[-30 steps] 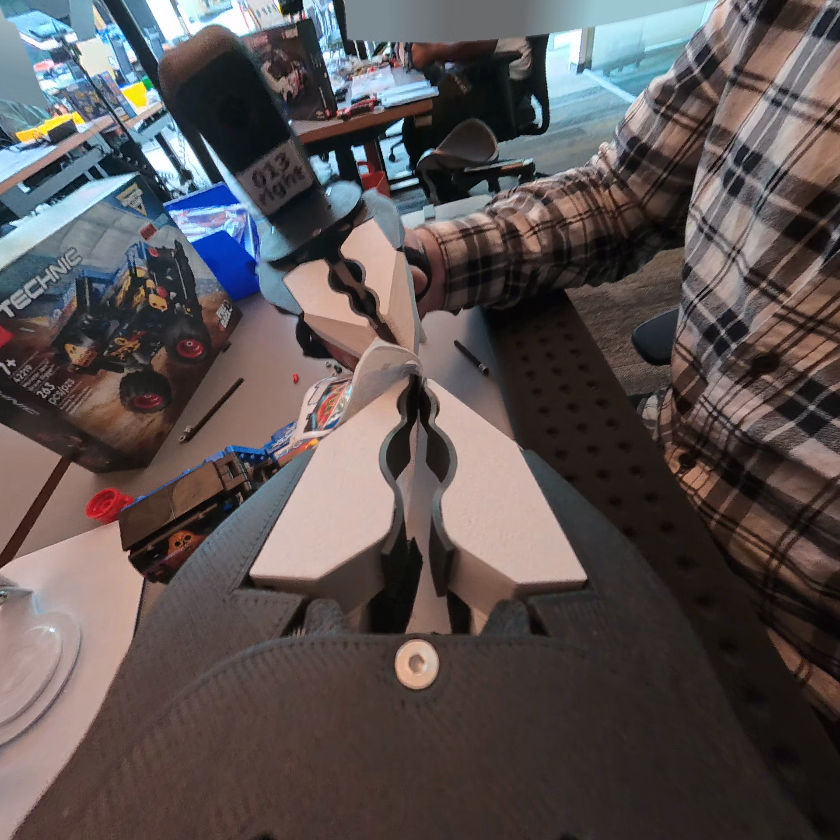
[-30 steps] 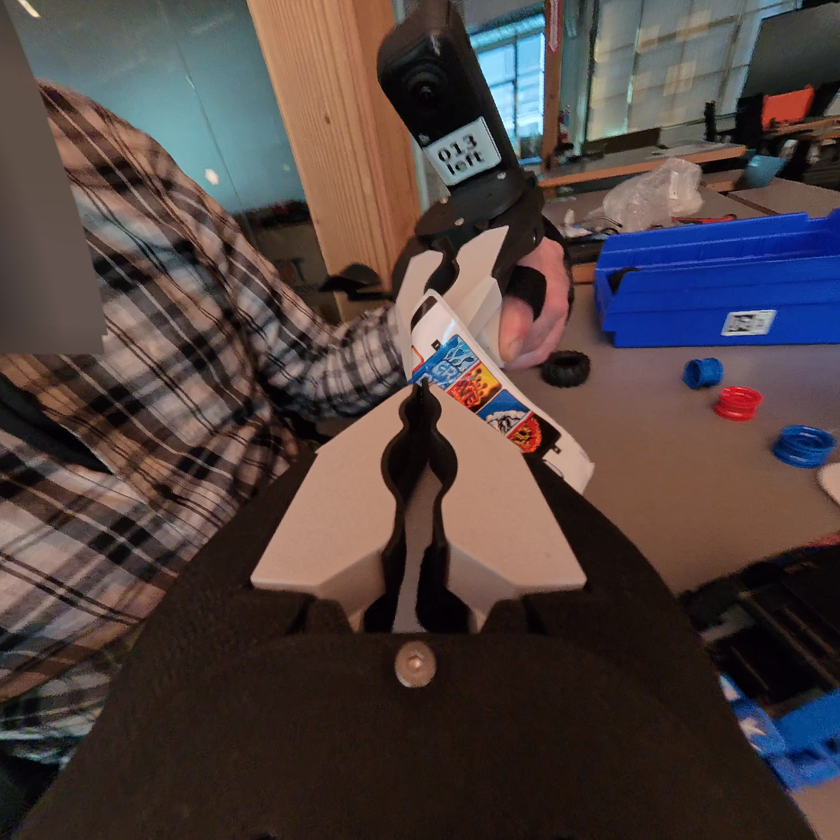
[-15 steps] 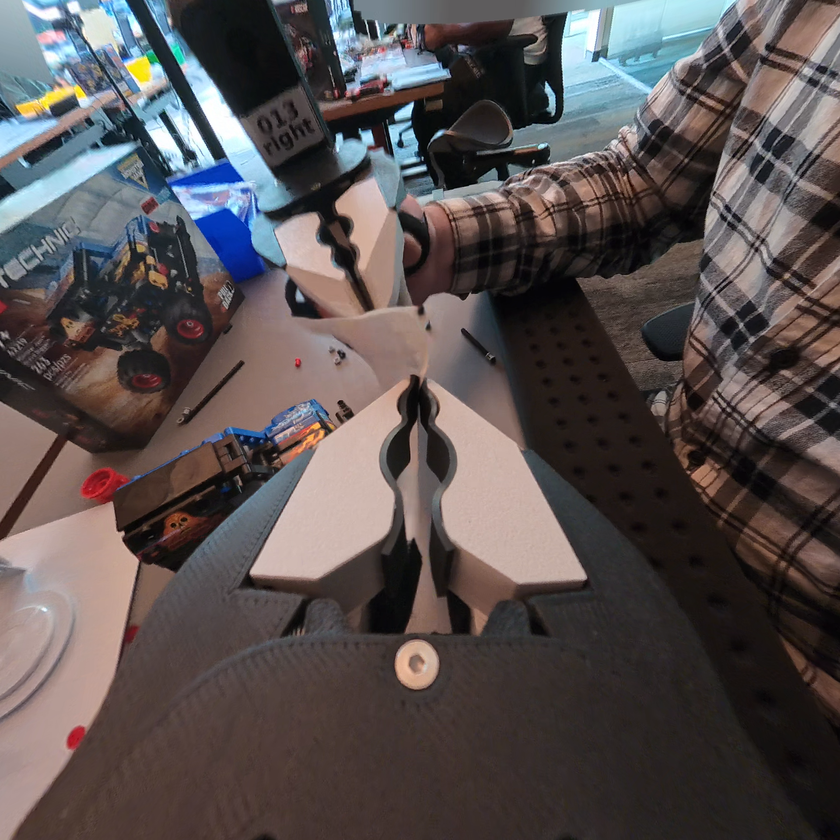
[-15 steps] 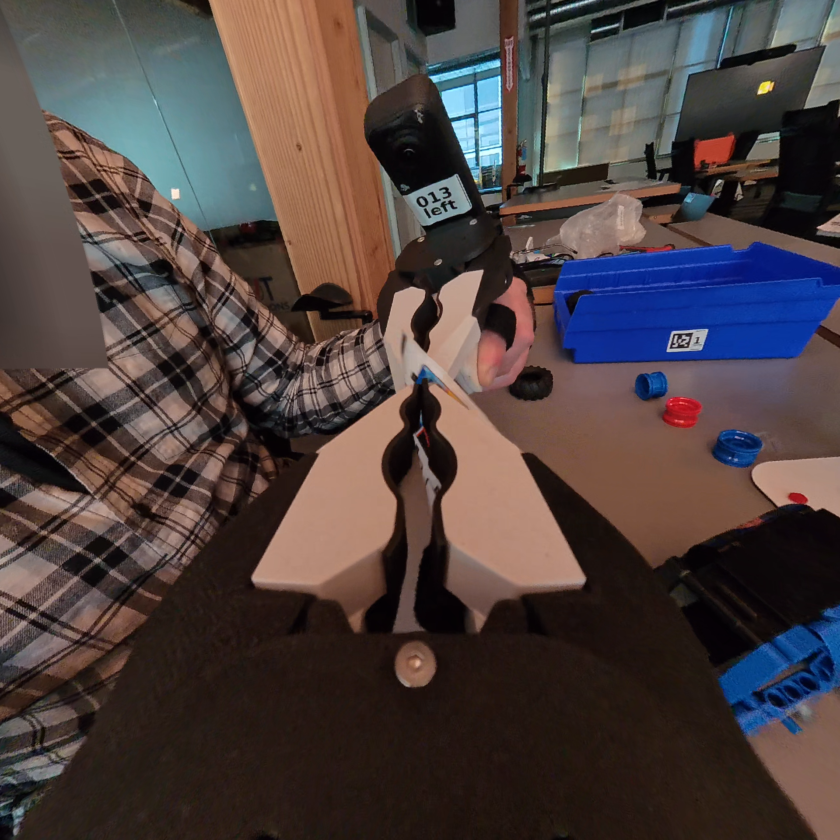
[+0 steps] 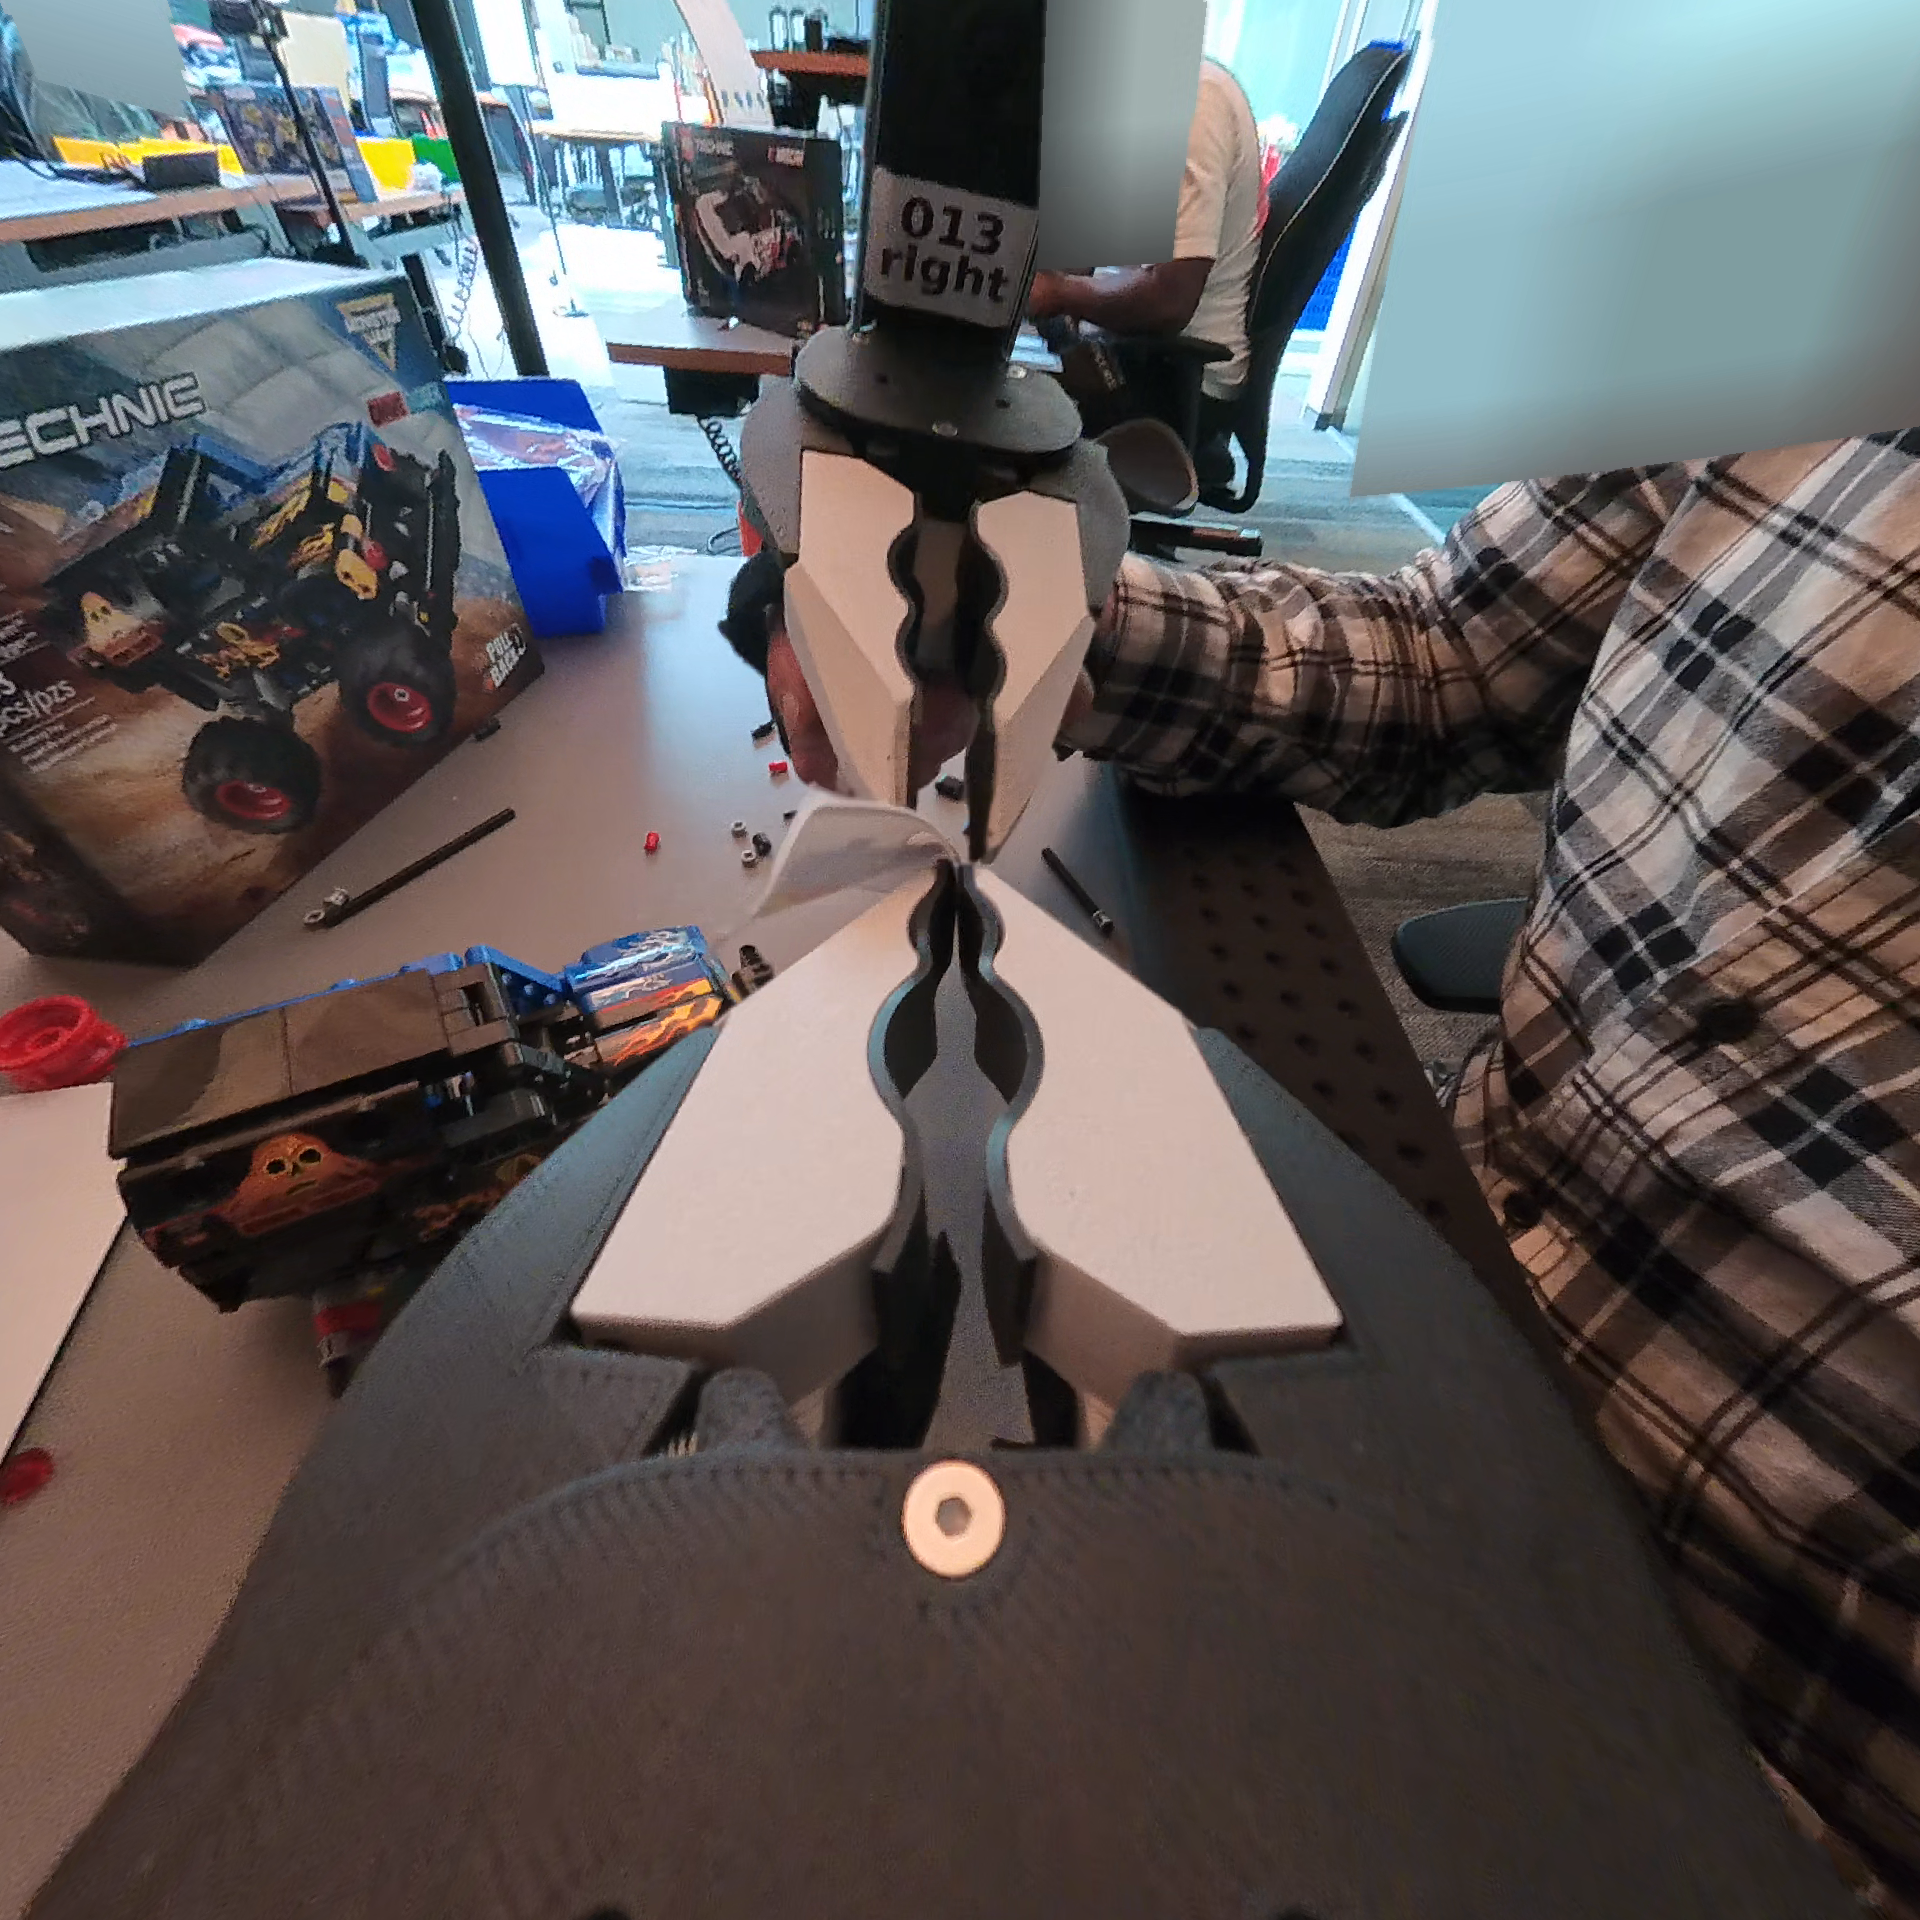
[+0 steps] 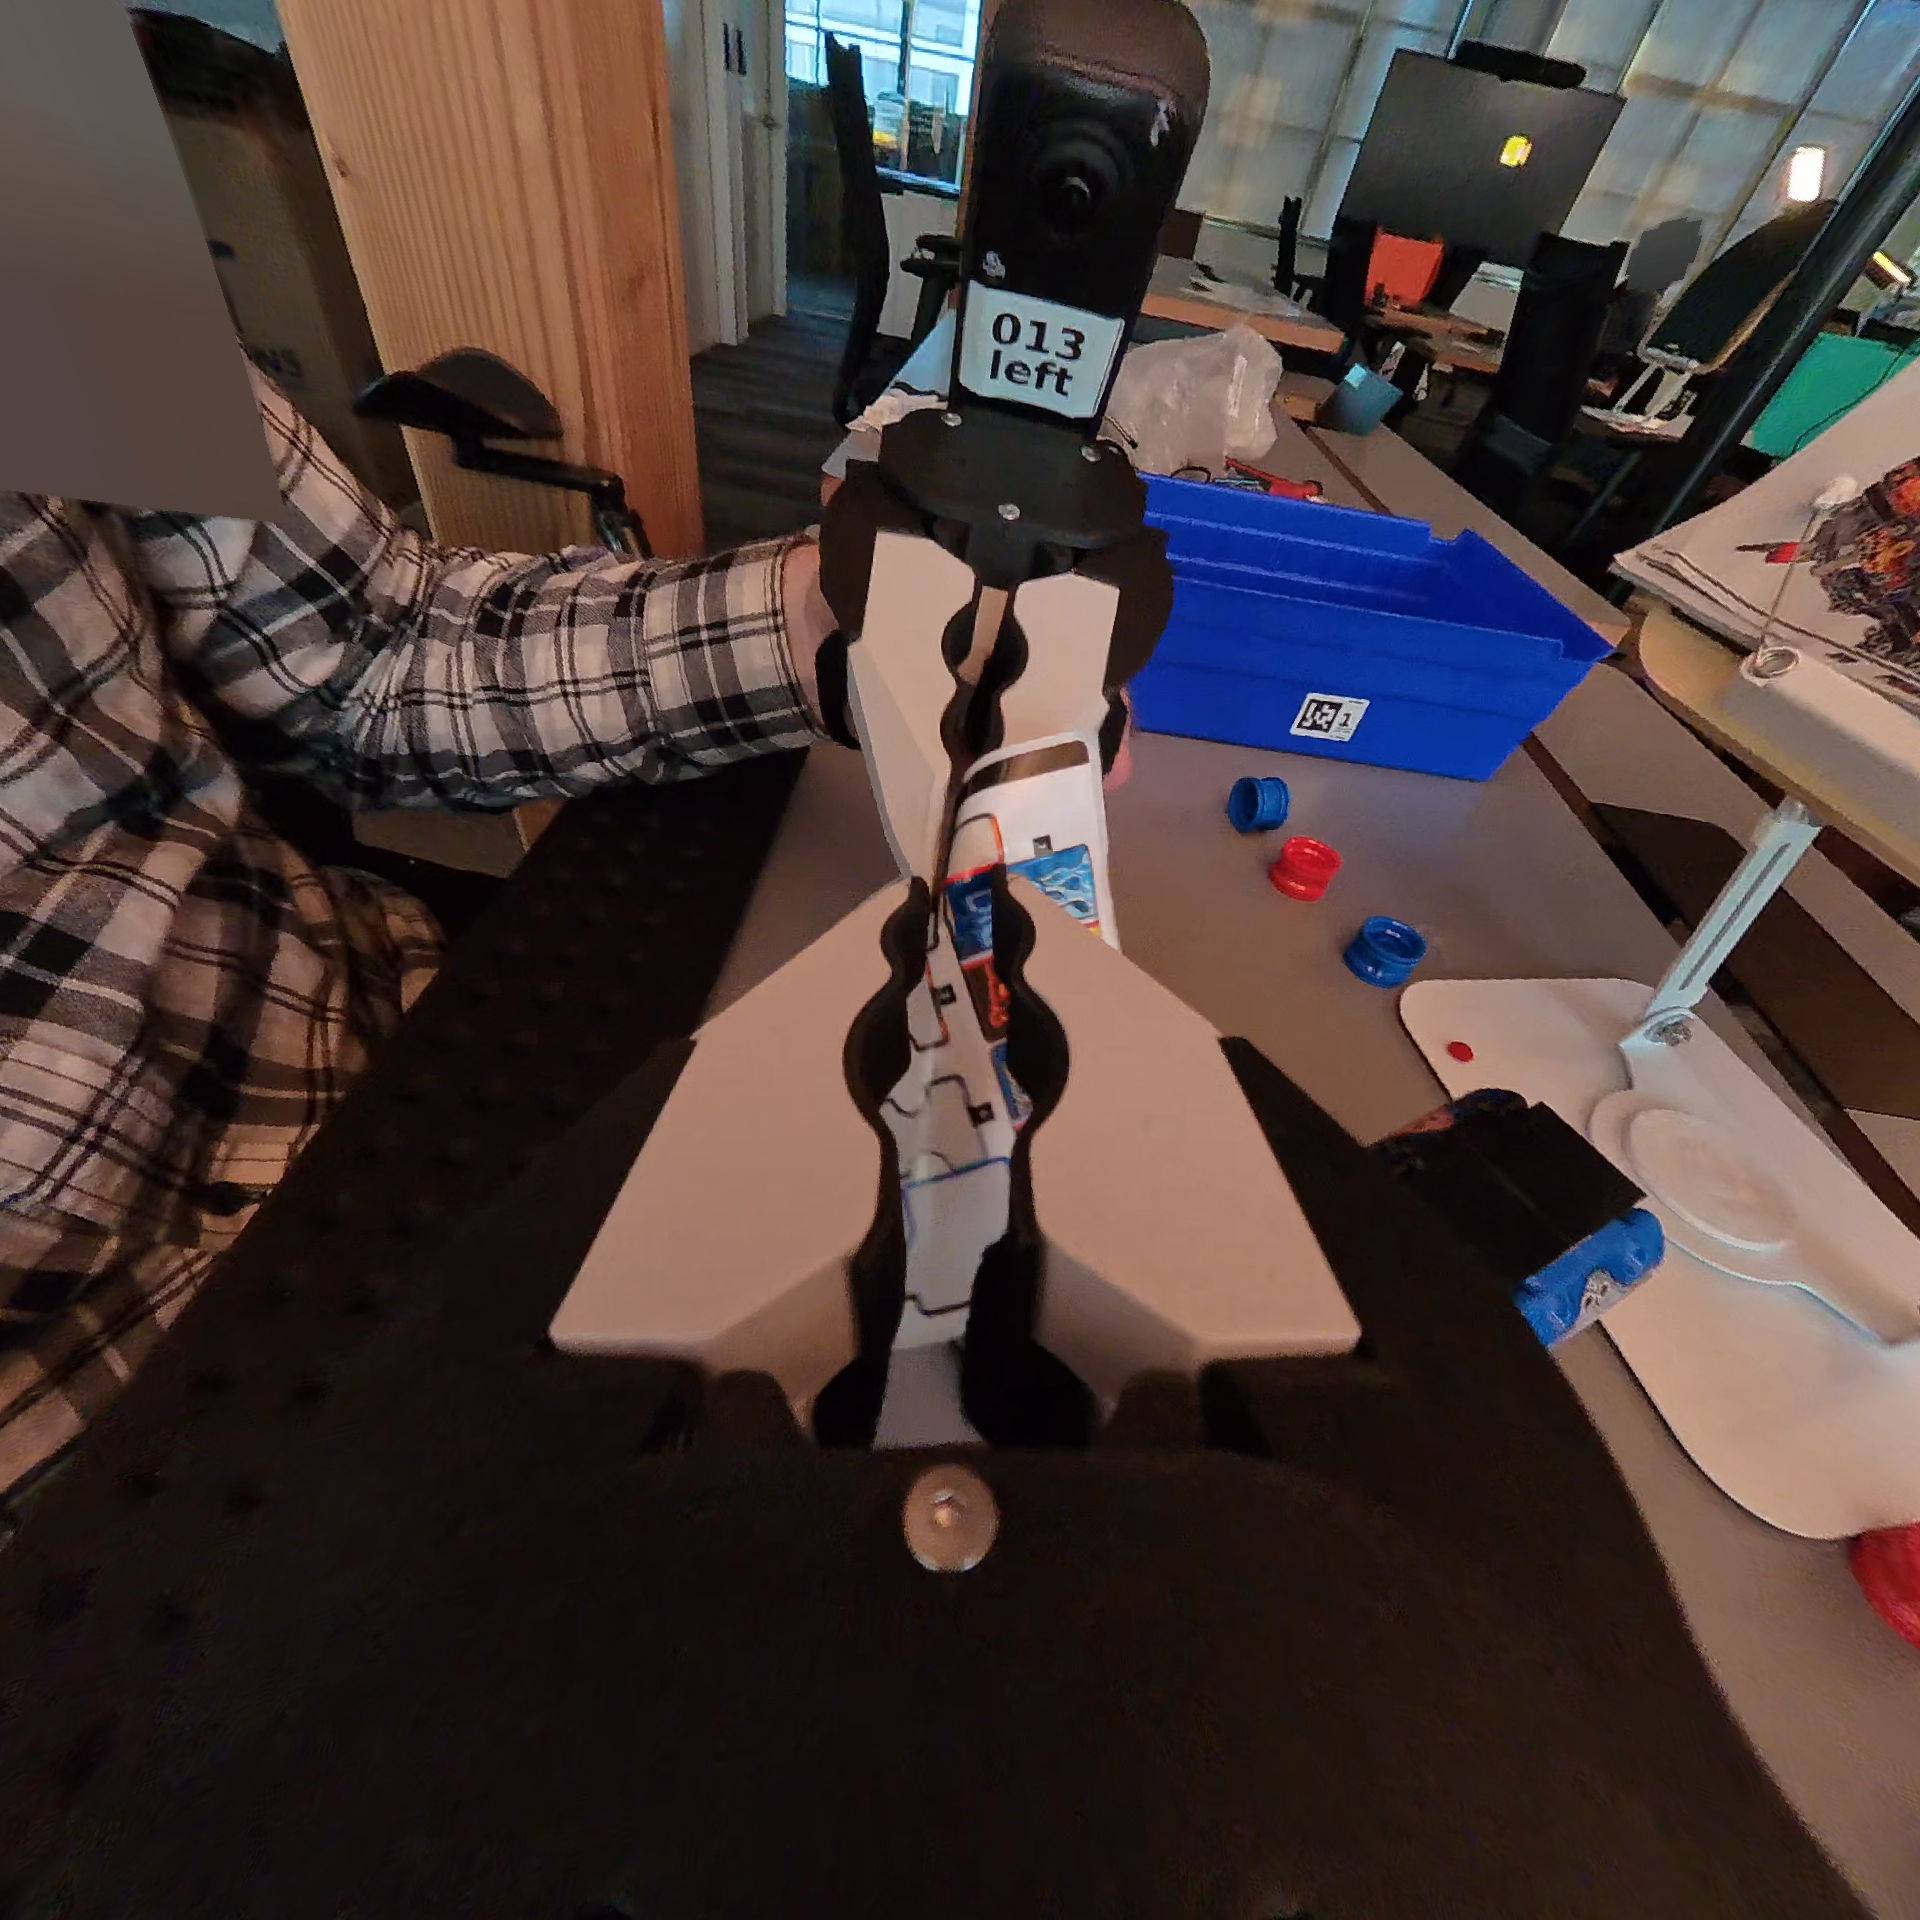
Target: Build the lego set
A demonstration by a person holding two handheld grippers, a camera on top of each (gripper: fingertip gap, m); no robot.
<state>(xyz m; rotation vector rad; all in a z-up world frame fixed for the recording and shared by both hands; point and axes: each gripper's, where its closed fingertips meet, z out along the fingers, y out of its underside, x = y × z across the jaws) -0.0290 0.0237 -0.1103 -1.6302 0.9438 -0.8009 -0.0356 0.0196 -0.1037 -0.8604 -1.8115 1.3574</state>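
Jaws of both grippers pinch the sticker sheet (image 6: 1044, 831), its long axis running between them.

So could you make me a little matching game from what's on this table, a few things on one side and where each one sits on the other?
Things:
1. sticker sheet
2. half-built truck
3. set box
4. blue bin

Places:
A. lying on the table, left of the left gripper in its own view
B. standing upright behind the truck, in the left wrist view
C. pinched between the tips of both grippers
D. on the table behind the loose blue and red wheel rims, in the right wrist view

Pairs: 1-C, 2-A, 3-B, 4-D
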